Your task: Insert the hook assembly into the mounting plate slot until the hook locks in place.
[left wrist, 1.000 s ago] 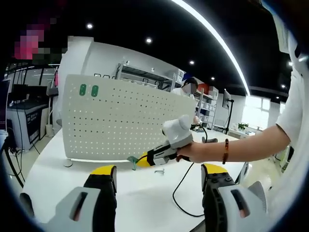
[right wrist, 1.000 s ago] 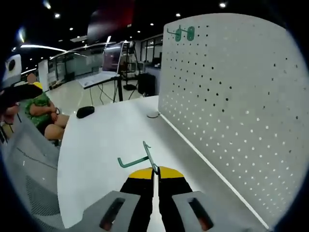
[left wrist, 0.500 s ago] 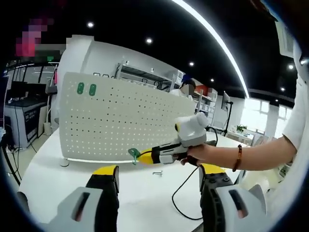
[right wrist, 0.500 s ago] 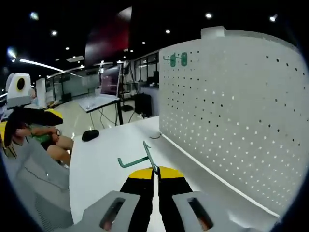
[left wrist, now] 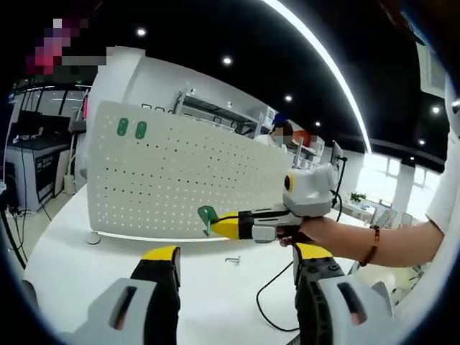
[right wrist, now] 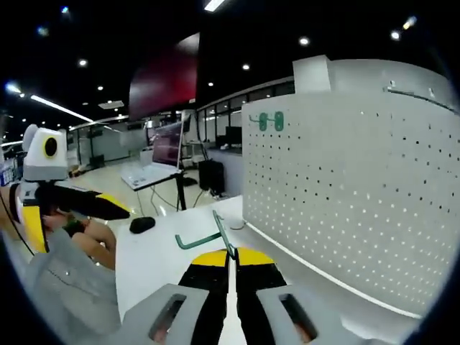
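- Left gripper view: the left gripper point(left wrist: 236, 269) rises from the bottom with its yellow-tipped jaws spread wide apart and nothing between them, held above the white table point(left wrist: 79, 269).
- The white pegboard point(left wrist: 180, 187) (the mounting plate) stands upright on the table, with two green hooks point(left wrist: 131, 129) already seated near its upper left corner.
- The right gripper point(left wrist: 228, 226) comes in from the right, held in a person's hand point(left wrist: 310, 231); its yellow jaws are pressed together on a green hook point(left wrist: 208, 217), lifted off the table and just in front of the pegboard's lower part.
- A small metal piece point(left wrist: 232, 260) lies on the table below it, beside a black cable point(left wrist: 277, 302).
- Right gripper view: the right gripper point(right wrist: 231, 257) has its jaws clamped together on the green hook point(right wrist: 210, 235), whose arm sticks out to the left.
- The pegboard point(right wrist: 352, 194) stands to the right, apart from the hook, with the two green hooks point(right wrist: 269, 121) at its top.
- The left gripper point(right wrist: 68, 203) shows at the left edge, and a black mouse point(right wrist: 141, 225) lies on the table point(right wrist: 154, 259).
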